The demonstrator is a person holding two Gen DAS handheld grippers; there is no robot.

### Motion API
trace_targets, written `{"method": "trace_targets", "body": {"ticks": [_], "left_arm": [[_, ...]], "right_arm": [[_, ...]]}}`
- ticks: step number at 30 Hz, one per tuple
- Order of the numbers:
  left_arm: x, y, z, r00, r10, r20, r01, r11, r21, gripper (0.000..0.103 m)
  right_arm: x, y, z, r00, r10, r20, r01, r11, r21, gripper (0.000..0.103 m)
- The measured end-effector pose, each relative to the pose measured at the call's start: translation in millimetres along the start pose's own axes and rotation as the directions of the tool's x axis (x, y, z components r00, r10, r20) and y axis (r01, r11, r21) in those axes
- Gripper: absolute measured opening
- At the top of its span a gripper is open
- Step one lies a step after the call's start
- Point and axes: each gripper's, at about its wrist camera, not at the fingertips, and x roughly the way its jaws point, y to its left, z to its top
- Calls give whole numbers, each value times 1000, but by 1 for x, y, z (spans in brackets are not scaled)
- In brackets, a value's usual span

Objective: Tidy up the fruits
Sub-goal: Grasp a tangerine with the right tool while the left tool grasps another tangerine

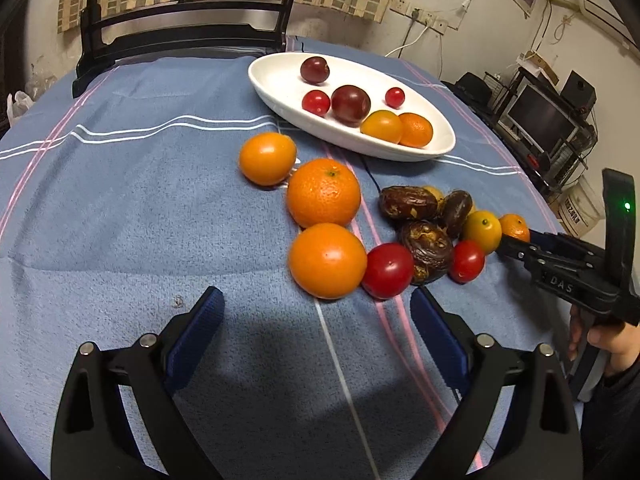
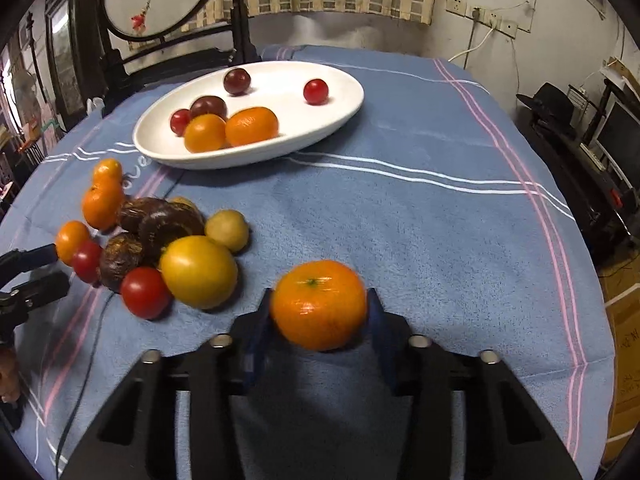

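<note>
Up at the far side of the counter (image 1: 120, 208), which is covered with a striped blue cloth, sits a white oval dish (image 2: 280, 136). It holds six pieces of fruit: two dark plums (image 1: 351, 105), two small red cherry tomatoes (image 1: 316, 103), and a yellow-orange tomato (image 1: 382, 126) touching a small mandarin (image 1: 417, 130) at the near end of the dish.

Loose on the cloth, near the dish, lies the unsorted fruit. Three oranges (image 1: 323, 193) lie in a curved row, the nearest one touching a red tomato (image 1: 388, 271). Beside that is a huddle of wrinkled brown dates (image 1: 426, 251), a second red tomato (image 1: 466, 261), and a yellow fruit (image 1: 482, 231).

The right gripper (image 2: 320, 312) has its fingers (image 2: 260, 320) closed narrowly on a small orange mandarin (image 2: 319, 304), one blue pad against each side of it; this fruit is just over the cloth, apart from the pile and well short of the dish. A person's hand (image 1: 608, 344) holds that tool's handle.

The left gripper (image 1: 316, 308) has its fingers spread wide with nothing between them, low over bare cloth just before the nearest orange.
</note>
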Motion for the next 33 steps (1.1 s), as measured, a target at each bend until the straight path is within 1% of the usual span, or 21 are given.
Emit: {"method": "trace_targets", "body": {"ticks": [3, 5, 6, 8, 10, 11, 12, 14, 17, 20, 21, 23, 28, 30, 31, 33], "left_arm": [[1, -1, 0, 1000, 24, 13, -24, 1000, 4, 92], [1, -1, 0, 998, 49, 33, -49, 999, 10, 92], [0, -2, 0, 998, 49, 34, -50, 999, 12, 91], [1, -1, 1, 999, 45, 29, -45, 999, 11, 84], [-1, -1, 1, 998, 49, 27, -49, 999, 10, 80], [-2, -1, 2, 998, 53, 27, -53, 999, 13, 74], [-4, -1, 2, 998, 54, 26, -54, 998, 16, 70], [-11, -1, 2, 998, 59, 37, -60, 998, 22, 70], [-14, -2, 0, 996, 91, 26, -92, 994, 56, 70], [-4, -6, -3, 994, 111, -16, -109, 990, 95, 69], [0, -10, -4, 992, 120, -25, -116, 987, 115, 67], [7, -17, -2, 987, 160, -16, -156, 974, 167, 64], [16, -20, 13, 984, 179, -25, -171, 966, 195, 57], [20, -23, 17, 986, 162, -29, -152, 964, 220, 39], [20, -25, 19, 987, 158, -30, -147, 963, 228, 39], [21, -28, 18, 984, 176, -19, -166, 955, 246, 39]], "right_arm": [[-4, -2, -4, 1000, 23, 13, -24, 999, 28, 44], [-7, -2, -4, 999, 47, 23, -47, 998, 32, 44], [-8, -1, -5, 998, 56, 29, -57, 998, 29, 44], [-10, 2, -6, 997, 62, 36, -63, 998, 23, 44], [-11, 4, -8, 997, 74, 36, -74, 997, 12, 44], [-12, 6, -8, 996, 77, 38, -77, 997, 6, 44], [-13, 7, -9, 996, 80, 40, -80, 997, 0, 44], [-16, 9, -10, 994, 92, 51, -92, 996, -6, 44], [-21, 10, -10, 992, 106, 65, -106, 994, -12, 44], [-26, 11, -10, 990, 116, 78, -115, 993, -20, 44], [-27, 11, -11, 990, 119, 82, -117, 993, -22, 44], [-28, 11, -11, 989, 120, 84, -119, 993, -21, 44], [-29, 11, -11, 989, 121, 79, -120, 993, -22, 44], [-28, 12, -11, 990, 122, 75, -121, 992, -24, 44], [-28, 12, -12, 990, 121, 74, -119, 993, -25, 44], [-28, 12, -12, 990, 120, 72, -119, 993, -25, 44]]}}
